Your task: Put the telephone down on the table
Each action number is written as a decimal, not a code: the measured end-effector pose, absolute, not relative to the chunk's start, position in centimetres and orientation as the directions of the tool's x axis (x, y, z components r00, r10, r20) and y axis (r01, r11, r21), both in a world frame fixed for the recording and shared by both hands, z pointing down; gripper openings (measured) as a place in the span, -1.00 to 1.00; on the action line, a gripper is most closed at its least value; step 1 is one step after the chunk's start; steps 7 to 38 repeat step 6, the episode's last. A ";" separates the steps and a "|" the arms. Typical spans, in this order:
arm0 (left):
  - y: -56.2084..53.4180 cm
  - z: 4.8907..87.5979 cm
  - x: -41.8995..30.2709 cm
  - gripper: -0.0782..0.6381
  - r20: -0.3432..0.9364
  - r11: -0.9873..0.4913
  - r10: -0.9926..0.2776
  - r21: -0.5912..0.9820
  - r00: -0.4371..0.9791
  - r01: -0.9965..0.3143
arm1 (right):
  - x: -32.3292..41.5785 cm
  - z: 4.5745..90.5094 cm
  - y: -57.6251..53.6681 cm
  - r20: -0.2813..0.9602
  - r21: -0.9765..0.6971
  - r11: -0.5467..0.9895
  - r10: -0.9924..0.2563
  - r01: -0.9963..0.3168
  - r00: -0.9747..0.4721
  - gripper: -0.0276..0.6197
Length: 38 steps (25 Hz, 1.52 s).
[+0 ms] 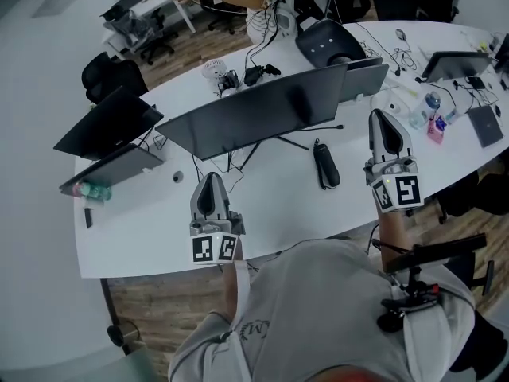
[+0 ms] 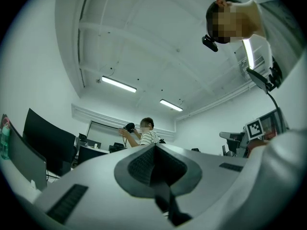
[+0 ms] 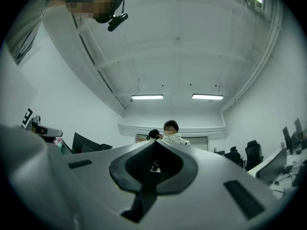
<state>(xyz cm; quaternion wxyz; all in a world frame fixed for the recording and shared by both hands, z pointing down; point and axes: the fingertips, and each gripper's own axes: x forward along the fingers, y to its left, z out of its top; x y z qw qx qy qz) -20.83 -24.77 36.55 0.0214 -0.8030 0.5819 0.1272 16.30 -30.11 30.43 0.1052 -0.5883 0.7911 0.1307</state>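
The telephone [image 1: 326, 165], a dark handset, lies flat on the white tabletop [image 1: 270, 205] just in front of the monitor [image 1: 262, 110]. The left tongs [image 1: 211, 180] and right tongs [image 1: 382, 118] are both closed and empty. Small in view, the telephone looks like rigid, light, smooth plastic, and its narrow middle suits a grip.

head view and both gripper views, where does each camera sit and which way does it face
Head view: on the person's head, looking steeply down at the white table and telephone; shows both forearms, left gripper, right gripper, grey shirt.
Left gripper view: on the left gripper, tilted up across the room to the ceiling; shows its shut jaws, wearer's head upper right.
Right gripper view: on the right gripper, tilted up likewise; shut jaws, wearer's head upper left.
Shared: both gripper views catch the person in stripes.
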 end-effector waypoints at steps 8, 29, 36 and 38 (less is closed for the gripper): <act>-23.9 37.0 -21.4 -0.75 -0.224 -0.316 -0.932 0.123 0.284 -0.941 | 14.9 31.1 -29.6 -0.302 0.083 0.304 -0.900 -0.949 -0.314 -0.87; -23.9 37.0 -21.4 -0.75 -0.224 -0.316 -0.932 0.123 0.284 -0.941 | 14.9 31.1 -29.6 -0.302 0.083 0.304 -0.900 -0.949 -0.314 -0.87; -23.9 37.0 -21.4 -0.75 -0.224 -0.316 -0.932 0.123 0.284 -0.941 | 14.9 31.1 -29.6 -0.302 0.083 0.304 -0.900 -0.949 -0.314 -0.87; -23.9 37.0 -21.4 -0.75 -0.224 -0.316 -0.932 0.123 0.284 -0.941 | 14.9 31.1 -29.6 -0.302 0.083 0.304 -0.900 -0.949 -0.314 -0.87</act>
